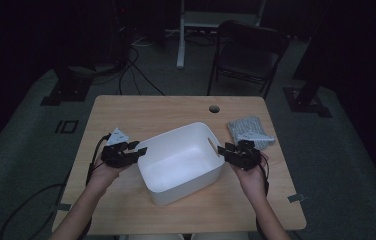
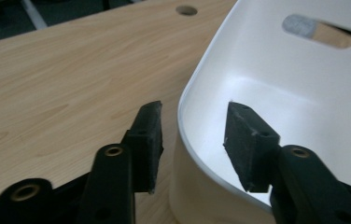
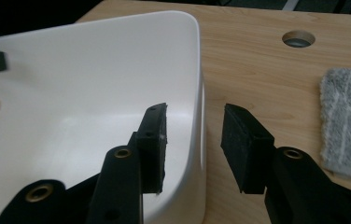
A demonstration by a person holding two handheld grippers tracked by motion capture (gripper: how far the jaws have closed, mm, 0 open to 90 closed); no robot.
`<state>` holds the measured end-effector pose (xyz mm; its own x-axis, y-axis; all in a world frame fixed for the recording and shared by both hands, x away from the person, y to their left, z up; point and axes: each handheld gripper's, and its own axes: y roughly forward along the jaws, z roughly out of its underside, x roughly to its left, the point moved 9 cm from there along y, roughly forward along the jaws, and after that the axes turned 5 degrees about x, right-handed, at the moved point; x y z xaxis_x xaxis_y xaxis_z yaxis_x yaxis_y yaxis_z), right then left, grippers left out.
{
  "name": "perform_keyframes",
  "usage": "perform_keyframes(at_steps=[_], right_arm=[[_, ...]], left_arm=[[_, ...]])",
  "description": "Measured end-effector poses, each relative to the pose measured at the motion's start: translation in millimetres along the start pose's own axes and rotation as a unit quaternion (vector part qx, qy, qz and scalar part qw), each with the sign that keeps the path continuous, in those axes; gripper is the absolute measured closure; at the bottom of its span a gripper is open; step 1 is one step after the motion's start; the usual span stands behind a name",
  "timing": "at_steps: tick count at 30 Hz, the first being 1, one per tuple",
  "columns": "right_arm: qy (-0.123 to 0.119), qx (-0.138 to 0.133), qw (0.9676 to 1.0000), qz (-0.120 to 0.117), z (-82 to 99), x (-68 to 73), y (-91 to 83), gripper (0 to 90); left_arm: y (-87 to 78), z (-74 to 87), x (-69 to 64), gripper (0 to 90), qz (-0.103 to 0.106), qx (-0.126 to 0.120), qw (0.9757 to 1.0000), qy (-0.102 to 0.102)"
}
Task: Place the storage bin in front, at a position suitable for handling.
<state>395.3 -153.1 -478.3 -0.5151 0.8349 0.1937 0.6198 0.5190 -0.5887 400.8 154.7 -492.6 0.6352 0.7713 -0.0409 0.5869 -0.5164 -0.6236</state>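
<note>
High view. One white bin (image 1: 181,162), empty, standing near the middle of the desk (image 1: 141,110), turned at a slant so its long axis runs from the person's near left to far right. Left gripper (image 1: 137,147) at the bin's left short wall, right gripper (image 1: 222,150) at the right short wall beside the handle slot; each hand is as near to the bin as the other. A folded grey cloth (image 1: 250,131) lies on the desk just beyond the right gripper, apart from the bin. A folding chair (image 1: 248,55) stands on the floor past the desk.

Left gripper view. Jaws spread, astride the bin's rim (image 2: 187,140): one pad outside the wall, the other inside over the basin. Neither pad presses the plastic; a gap shows on both sides. The opposite handle slot (image 2: 320,31) shows across the basin.

Right gripper view. Same arrangement, mirrored: jaws spread, the bin wall (image 3: 197,116) rising between them, inner pad over the basin, outer pad over the desk, no contact visible. Cloth at the right edge.

Judgement: the rim lies straight between each pair of jaws, so either a pinch or a pull-back is possible from here.
</note>
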Motion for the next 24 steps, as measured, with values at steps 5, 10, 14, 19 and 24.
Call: perform_keyframes(at_steps=[5, 10, 14, 19, 24], right_arm=[[0.016, -0.016, 0.9997, -0.009, 6.8, -2.0, -19.7, 57.7], [0.017, -0.019, 0.9997, -0.005, 20.2, -2.4, -30.9, 54.9], [0.022, -0.025, 0.9994, -0.012, 27.3, -0.7, -38.6, 54.8], [0.020, -0.019, 0.9996, -0.006, 34.9, -4.2, -44.8, 50.9], [0.024, -0.021, 0.9995, -0.002, 37.9, -14.0, -49.2, 46.7]], left_arm=[[0.7, -0.9, 0.1, 69.2, -0.008, 0.002, 0.9999, -0.008], [0.8, -3.1, 6.5, 79.8, -0.035, 0.014, 0.9992, -0.016], [0.9, -3.9, 7.7, 81.1, -0.043, 0.020, 0.9988, -0.015], [-3.5, -0.2, 12.1, 80.9, -0.046, 0.014, 0.9988, -0.005], [-13.2, 7.1, 23.3, 81.0, -0.034, 0.005, 0.9993, -0.014]])
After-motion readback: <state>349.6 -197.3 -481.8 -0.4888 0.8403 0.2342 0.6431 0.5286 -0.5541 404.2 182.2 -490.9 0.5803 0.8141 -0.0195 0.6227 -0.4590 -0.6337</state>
